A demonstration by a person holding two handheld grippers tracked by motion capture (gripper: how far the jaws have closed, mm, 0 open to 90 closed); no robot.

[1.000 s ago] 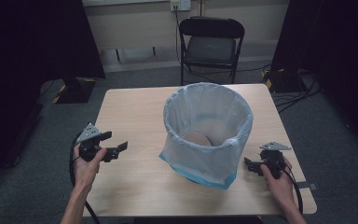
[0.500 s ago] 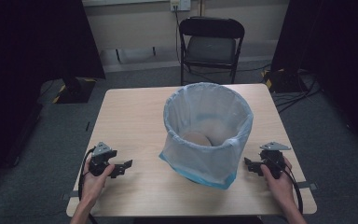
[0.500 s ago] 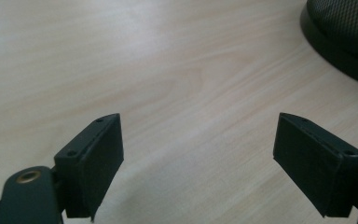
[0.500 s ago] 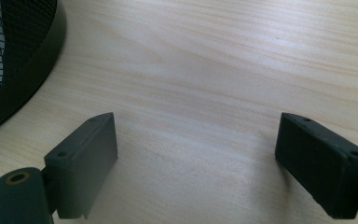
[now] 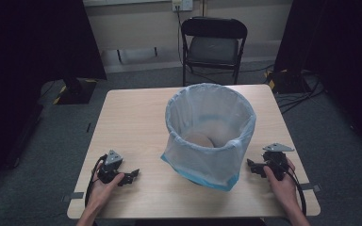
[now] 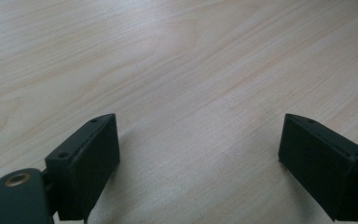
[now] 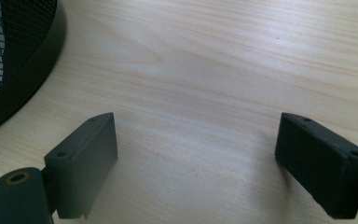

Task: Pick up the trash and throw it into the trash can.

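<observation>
A round waste bin lined with a pale blue bag stands at the middle of the wooden table. Something brownish lies at its bottom. My left gripper rests low on the table near the front left edge, open, jaws pointing toward the bin. Its own view shows bare wood between the open left gripper jaws. My right gripper sits on the table right of the bin, open and empty. In the right gripper view the right gripper jaws are wide apart, with the bin's black mesh base at the upper left.
A black folding chair stands behind the table's far edge. Cables and dark curtains line the floor on both sides. Tape marks sit on the table's front corners.
My left gripper has moved down and toward the table's front edge, coming to rest low on the wood. The right gripper has stayed still.
</observation>
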